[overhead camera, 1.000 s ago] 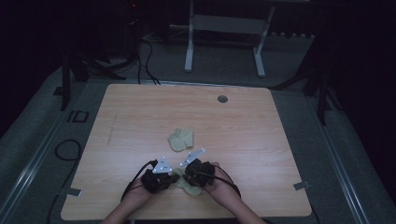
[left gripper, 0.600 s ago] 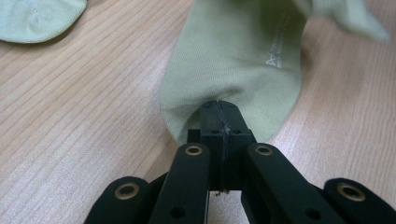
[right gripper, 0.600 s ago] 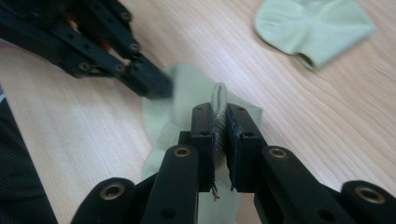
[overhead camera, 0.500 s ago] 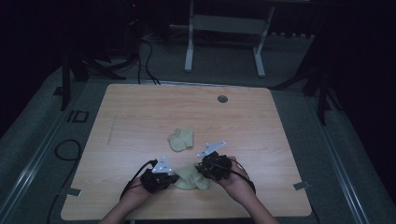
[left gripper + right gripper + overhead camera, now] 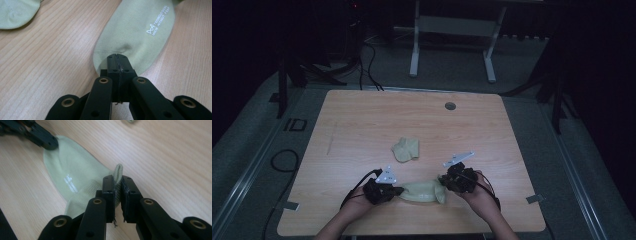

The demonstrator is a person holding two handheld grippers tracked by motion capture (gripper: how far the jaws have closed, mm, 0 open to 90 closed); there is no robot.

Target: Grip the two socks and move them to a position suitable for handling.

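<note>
A: Where's the pale green cotton sock [image 5: 424, 192]?

B: Flat on the light wooden table [image 5: 362, 125] near its front edge, stretched between both hands.

A: The left gripper [image 5: 396, 191]?

B: Held low and level, pointing right, jaws clenched on the sock's toe end.

A: The right gripper [image 5: 443, 183]?

B: Angled left, pinching the ribbed cuff. A second crumpled green sock [image 5: 405, 149] lies farther back.

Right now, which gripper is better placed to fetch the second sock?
Right. The right gripper sits somewhat nearer the loose sock; the left gripper pins the stretched sock at its toe.
</note>
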